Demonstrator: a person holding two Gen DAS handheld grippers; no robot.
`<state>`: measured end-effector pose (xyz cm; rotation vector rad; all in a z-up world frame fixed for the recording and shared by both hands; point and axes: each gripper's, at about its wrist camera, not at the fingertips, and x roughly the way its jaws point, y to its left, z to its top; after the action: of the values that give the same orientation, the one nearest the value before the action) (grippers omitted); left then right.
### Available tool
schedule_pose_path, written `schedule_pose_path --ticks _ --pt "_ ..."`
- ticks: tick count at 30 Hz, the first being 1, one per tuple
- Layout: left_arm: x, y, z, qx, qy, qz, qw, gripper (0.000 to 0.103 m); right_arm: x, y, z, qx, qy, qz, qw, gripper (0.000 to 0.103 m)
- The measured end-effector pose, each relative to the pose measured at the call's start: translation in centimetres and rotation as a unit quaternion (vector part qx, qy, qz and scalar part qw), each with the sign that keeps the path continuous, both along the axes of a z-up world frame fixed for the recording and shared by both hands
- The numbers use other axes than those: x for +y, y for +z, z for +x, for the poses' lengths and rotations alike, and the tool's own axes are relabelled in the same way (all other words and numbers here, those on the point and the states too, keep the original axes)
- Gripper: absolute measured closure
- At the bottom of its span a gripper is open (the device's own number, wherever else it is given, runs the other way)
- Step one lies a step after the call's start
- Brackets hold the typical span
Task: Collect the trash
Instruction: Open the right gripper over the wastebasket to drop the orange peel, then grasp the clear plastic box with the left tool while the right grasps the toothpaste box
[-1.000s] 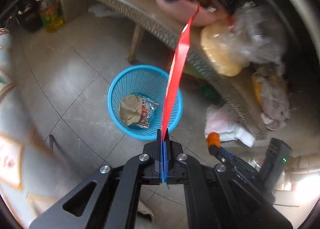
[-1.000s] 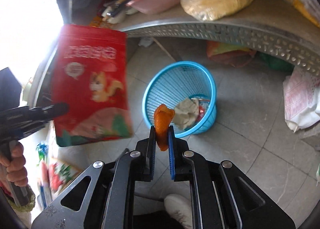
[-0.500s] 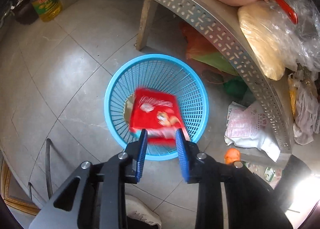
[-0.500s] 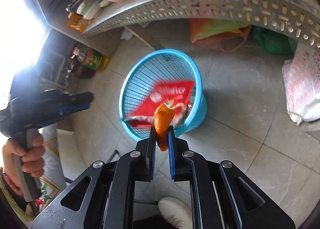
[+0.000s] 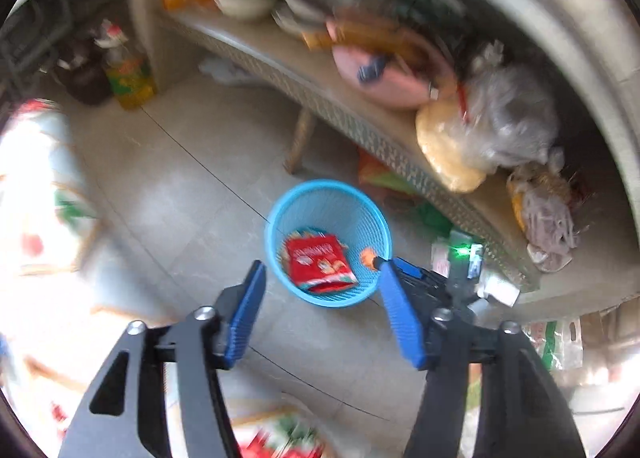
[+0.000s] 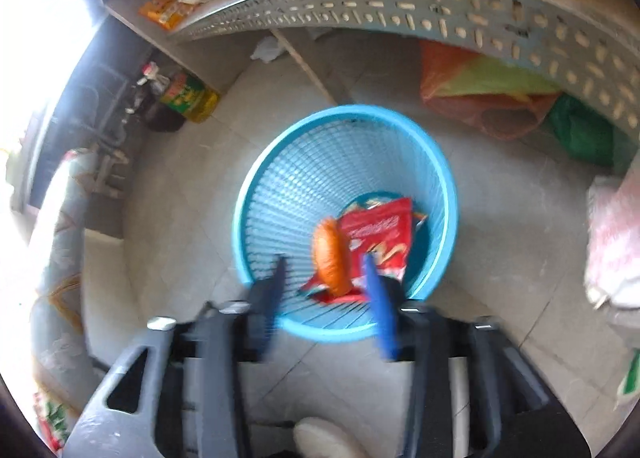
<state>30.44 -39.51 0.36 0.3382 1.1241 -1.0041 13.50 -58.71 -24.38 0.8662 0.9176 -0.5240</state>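
Note:
A blue mesh basket (image 5: pixel 280 213) (image 6: pixel 344 110) stands on the tiled floor under a bench. A red snack bag (image 5: pixel 320 264) (image 6: pixel 380 225) lies inside it. My left gripper (image 5: pixel 323 268) hangs well above the basket, its jaws opening with nothing between them. My right gripper (image 6: pixel 324 260) is close over the basket's near rim, its jaws opening. An orange peel (image 6: pixel 332 254) (image 5: pixel 366 256) sits loose in the gap between its blurred pads, over the basket's inside. The right gripper's body (image 5: pixel 440 278) also shows in the left wrist view.
A bench with a perforated metal edge (image 6: pixel 400 13) (image 5: pixel 360 129) carries bowls, a pink tub (image 5: pixel 380 73) and plastic bags. Coloured bags (image 6: pixel 480 97) lie under it. An oil bottle (image 5: pixel 128 73) (image 6: pixel 188 95) stands on the floor at the left. A shoe (image 6: pixel 320 438) is below.
The left gripper let go of the red bag, which dropped into the basket, then rose and opened wider. The right gripper moved down over the basket and opened around the orange peel.

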Motion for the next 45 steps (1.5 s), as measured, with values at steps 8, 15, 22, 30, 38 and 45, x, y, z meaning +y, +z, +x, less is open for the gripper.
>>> schedule_pose_path --ticks 8,15,22,30,38,45 --pt "14.5 7.5 -1.5 -0.037 0.089 -0.077 0.9923 0.029 2.7 3.6 -4.7 -0.021 0.006 -0.026 0.999 0.054" --pt "27.4 9.7 -4.4 -0.102 0.188 -0.124 0.9689 0.023 7.0 10.1 -8.6 -0.041 0.028 -0.073 0.996 0.049" --pt "38.3 7.7 -6.7 -0.117 0.274 -0.121 0.9469 0.021 12.1 16.5 -10.1 -0.076 0.074 -0.09 0.99 0.04" --pt "45.8 4.2 -8.6 -0.123 0.326 -0.106 0.9313 0.02 20.8 21.2 -6.5 -0.151 0.175 -0.052 0.971 0.031" --pt "49.9 1.4 -10.9 -0.156 0.34 -0.083 0.9236 0.019 33.4 21.1 0.8 -0.135 0.351 0.007 0.926 0.029" --pt "51.0 -0.6 -12.5 -0.177 0.318 -0.076 0.9282 0.019 39.8 19.8 5.3 -0.082 0.427 0.02 0.9 0.029"
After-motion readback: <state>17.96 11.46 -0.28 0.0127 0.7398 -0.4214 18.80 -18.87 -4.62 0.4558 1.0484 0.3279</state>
